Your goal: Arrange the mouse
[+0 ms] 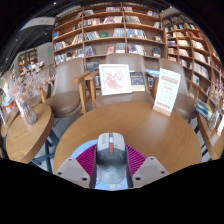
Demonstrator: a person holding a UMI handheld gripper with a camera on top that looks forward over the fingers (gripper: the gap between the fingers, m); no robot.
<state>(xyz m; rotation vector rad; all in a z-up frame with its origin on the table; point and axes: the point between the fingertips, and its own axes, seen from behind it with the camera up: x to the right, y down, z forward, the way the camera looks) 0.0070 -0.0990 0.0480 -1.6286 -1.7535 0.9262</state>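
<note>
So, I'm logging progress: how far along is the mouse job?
Done: the mouse looks picked up, sitting between the fingers, with both pads against it. In hand: the gripper holds it over the near edge of the round table. Left: setting the mouse down on the table and letting go. Nothing shows where it should end up.

Round bench [120, 125] in warm light-brown wood grain. Mouse [111, 160] pale grey with a darker centre strip, flanked by magenta pads [87, 158] on grey fingers. Bookshelves [110, 30] in mid-brown wood, filled with multicoloured spines. Upright display card [166, 90] white with an orange border. Open book [115, 78] white with reddish picture.
</note>
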